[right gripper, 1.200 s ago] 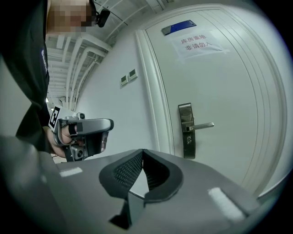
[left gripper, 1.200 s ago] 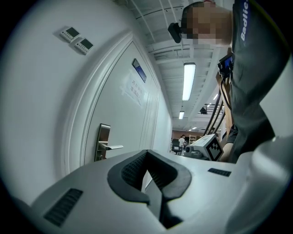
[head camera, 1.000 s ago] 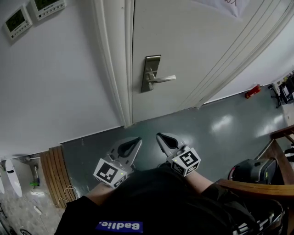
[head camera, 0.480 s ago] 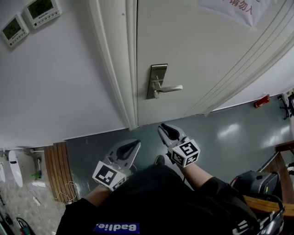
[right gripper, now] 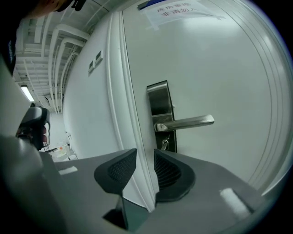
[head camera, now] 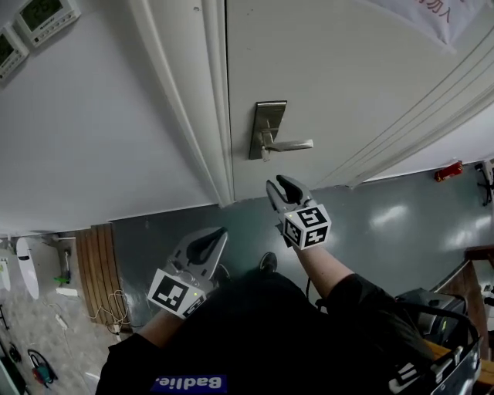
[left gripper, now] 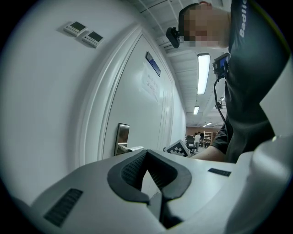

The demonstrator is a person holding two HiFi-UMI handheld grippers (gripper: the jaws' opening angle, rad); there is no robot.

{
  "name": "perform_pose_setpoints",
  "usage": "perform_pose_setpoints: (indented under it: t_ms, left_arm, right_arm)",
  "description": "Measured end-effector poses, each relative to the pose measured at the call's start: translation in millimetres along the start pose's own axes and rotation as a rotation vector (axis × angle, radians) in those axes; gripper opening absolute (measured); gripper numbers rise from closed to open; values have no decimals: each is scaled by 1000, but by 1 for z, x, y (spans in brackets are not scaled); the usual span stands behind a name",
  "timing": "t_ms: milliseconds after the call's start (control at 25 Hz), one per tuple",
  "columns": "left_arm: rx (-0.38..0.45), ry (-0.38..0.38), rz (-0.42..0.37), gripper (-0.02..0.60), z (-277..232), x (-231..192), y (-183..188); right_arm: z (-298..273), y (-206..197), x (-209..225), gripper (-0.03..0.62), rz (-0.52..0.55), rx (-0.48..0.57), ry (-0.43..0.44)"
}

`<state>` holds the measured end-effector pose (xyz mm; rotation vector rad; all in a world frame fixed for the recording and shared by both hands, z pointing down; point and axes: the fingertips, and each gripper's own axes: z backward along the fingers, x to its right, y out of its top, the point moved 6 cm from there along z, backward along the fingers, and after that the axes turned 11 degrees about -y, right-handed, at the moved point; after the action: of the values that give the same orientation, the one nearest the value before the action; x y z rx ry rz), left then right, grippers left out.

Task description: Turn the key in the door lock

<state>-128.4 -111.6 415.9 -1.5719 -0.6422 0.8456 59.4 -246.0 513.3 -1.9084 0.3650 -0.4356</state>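
The white door [head camera: 347, 69] carries a steel lock plate [head camera: 267, 127] with a lever handle [head camera: 293, 144]. In the right gripper view the plate [right gripper: 159, 103] and handle [right gripper: 187, 122] sit just ahead, and a small key [right gripper: 165, 145] hangs in the keyhole under the lever. My right gripper [head camera: 279, 187] is raised a short way below the handle and apart from it. Its jaws are opening and nothing is between them [right gripper: 145, 165]. Lower and left, my left gripper [head camera: 210, 239] hangs back from the door, shut and empty [left gripper: 146, 153].
The white door frame [head camera: 185, 100] runs left of the lock, with wall control panels [head camera: 46, 17] beyond it. A paper notice [head camera: 444, 19] hangs on the door. A red doorstop [head camera: 448, 170] lies on the grey-green floor, wooden slats [head camera: 96, 270] stand left, and a chair with a bag [head camera: 432, 308] stands right.
My right gripper has moved forward towards the lock, and its jaws have parted from shut. The left gripper has shifted a little. The door now looms closer in the head view.
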Motion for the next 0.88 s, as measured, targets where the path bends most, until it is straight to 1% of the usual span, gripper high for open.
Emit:
perform_pose_setpoints:
  t_ms: [120, 280, 360, 480, 560, 760, 880]
  left_arm:
    - [-21, 3, 33, -6, 1, 1, -6]
    - [-29, 29, 40, -6, 5, -1, -9]
    - [-42, 34, 44, -8, 8, 0, -12]
    - [-46, 54, 45, -6, 13, -3, -16]
    - [-47, 73, 45, -6, 17, -6, -16]
    - [-72, 83, 63, -8, 27, -5, -20]
    - [-78, 87, 64, -6, 31, -6, -21]
  right_arm:
    - [-24, -2, 8, 92, 7, -23, -44]
    - [-55, -7, 15, 92, 11, -57, -100]
    - [-68, -9, 19, 92, -20, -57, -112]
    - [-83, -10, 26, 92, -97, -49, -126]
    - [-91, -11, 29, 91, -112, -52, -149]
    - [-97, -10, 26, 52, -37, -33, -209]
    - [-97, -10, 21, 52, 69, -33, -249]
